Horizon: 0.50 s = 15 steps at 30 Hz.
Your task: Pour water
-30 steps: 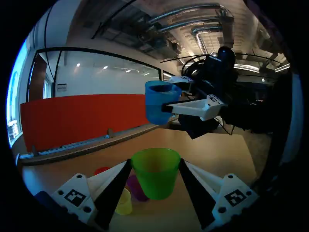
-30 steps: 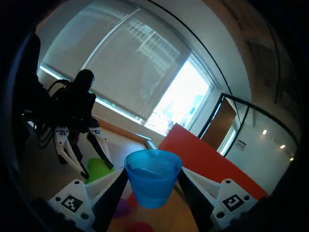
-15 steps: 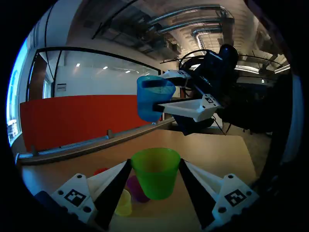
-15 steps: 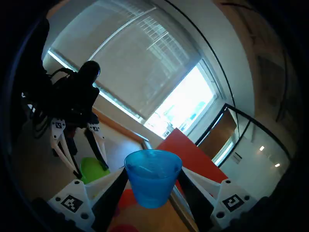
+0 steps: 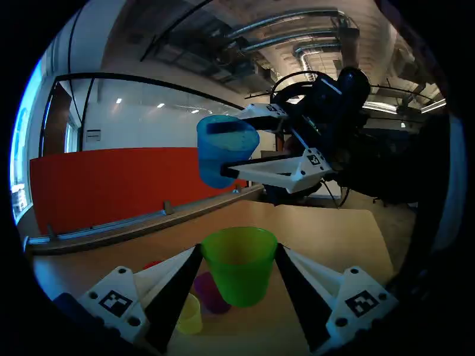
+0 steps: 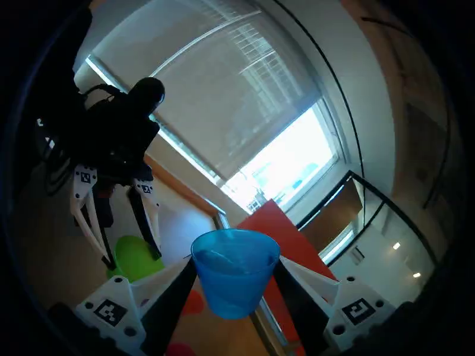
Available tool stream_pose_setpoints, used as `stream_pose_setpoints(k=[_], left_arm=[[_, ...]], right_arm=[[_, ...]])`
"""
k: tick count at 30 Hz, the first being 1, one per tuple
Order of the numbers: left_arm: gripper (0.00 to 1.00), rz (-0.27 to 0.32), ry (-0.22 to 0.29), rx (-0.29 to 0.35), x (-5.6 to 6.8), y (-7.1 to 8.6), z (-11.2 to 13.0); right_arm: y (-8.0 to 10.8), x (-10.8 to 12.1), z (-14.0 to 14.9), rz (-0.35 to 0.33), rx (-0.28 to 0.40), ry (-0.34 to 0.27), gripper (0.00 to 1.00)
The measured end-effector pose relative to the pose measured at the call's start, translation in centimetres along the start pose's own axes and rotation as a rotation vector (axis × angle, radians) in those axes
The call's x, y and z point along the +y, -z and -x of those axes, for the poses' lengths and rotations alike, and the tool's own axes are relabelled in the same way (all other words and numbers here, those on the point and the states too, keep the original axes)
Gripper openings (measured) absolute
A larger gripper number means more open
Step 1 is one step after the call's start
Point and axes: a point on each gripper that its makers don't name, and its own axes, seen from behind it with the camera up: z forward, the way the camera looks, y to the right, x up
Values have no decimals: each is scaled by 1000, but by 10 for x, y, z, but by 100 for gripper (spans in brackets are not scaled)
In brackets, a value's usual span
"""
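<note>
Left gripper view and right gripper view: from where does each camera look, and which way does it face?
Left gripper view: rides on the left tongs, looks forward over the green cup they clamp, across the table toward the right tongs.
Right gripper view: rides on the right tongs, tilted, looks past its clamped blue cup toward the window.
Shared: both cups and both tongs.

Glossy plastic above satin wood
The blue cup (image 6: 236, 273) and the green cup (image 5: 239, 264) are smooth, translucent plastic; the table (image 5: 332, 228) has a wood-look top with a soft sheen; far overhead, ducts (image 5: 291, 14) gleam like bare metal.
</note>
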Motion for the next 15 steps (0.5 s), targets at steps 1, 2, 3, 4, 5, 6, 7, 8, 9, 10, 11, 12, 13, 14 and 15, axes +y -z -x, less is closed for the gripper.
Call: stream_pose_setpoints(k=[1, 2, 3, 4, 5, 6, 7, 8, 9, 10, 11, 12, 13, 14, 15], left_arm=[[89, 0, 0, 1, 0, 0, 0], [89, 0, 0, 1, 0, 0, 0], [89, 0, 0, 2, 0, -1, -1], [89, 0, 0, 2, 0, -1, 0], [89, 0, 1, 2, 0, -1, 0], [89, 0, 1, 2, 0, -2, 0], [89, 0, 1, 2, 0, -2, 0], [89, 0, 1, 2, -1, -3, 0], [89, 0, 2, 2, -1, -3, 0], [89, 1, 3, 3, -1, -3, 0], [89, 1, 4, 4, 0, -4, -1], [89, 1, 5, 5, 0, -4, -1], [89, 2, 5, 7, 0, -4, -2], [89, 3, 6, 9, 0, -4, -2], [89, 3, 7, 10, 0, -5, -3]], right_arm=[[-1, 0, 0, 0, 0, 7, 89], [-1, 1, 0, -1, -1, 15, 89], [-2, 1, -1, 0, -1, 22, 89], [-2, 2, -1, 1, -2, 27, 89], [-3, 3, -1, 2, -2, 32, 89], [-4, 4, -1, 4, -3, 39, 89], [-4, 5, -1, 5, -4, 46, 89], [-4, 6, -1, 6, -6, 53, 89], [-5, 6, -1, 7, -7, 62, 89], [-5, 7, -1, 8, -9, 71, 89], [-6, 7, -1, 9, -11, 79, 89], [-7, 7, -1, 10, -13, 89, 89], [-7, 7, -1, 10, -15, 98, 89], [-8, 7, -1, 11, -16, 107, 89], [-8, 7, -1, 11, -17, 116, 89]])
